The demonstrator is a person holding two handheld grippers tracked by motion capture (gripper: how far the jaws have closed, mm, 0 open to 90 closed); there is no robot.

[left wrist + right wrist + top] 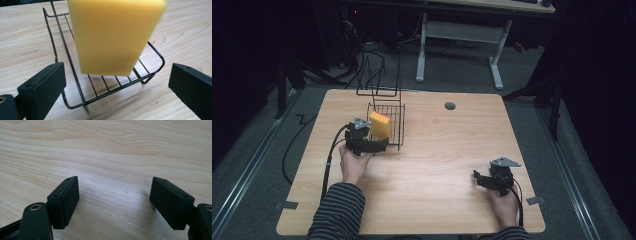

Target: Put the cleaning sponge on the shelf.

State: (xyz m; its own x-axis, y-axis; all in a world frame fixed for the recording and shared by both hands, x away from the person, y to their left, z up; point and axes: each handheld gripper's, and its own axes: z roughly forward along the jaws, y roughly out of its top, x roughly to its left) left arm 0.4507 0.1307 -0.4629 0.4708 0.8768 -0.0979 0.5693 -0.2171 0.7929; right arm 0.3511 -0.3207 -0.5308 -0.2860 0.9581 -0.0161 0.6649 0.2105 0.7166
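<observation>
In the left gripper view the top of the yellow sponge (115,35) runs off the upper edge, and the sponge hides the middle of the wire basket (75,75) behind it, while the right jaw is cut by the right edge. In the high view the person's sleeves (337,210) leave the bottom edge, and the left gripper (384,146) covers the basket's near left corner. Under the far desk (462,30) the clutter is too dark to identify.

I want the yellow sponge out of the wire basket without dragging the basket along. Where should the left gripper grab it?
Probably high up, across the sponge's two broad flat faces. It stands on edge, leaning, in the wire basket, so its upper part clears the wires. The left gripper is open in front of it.
</observation>
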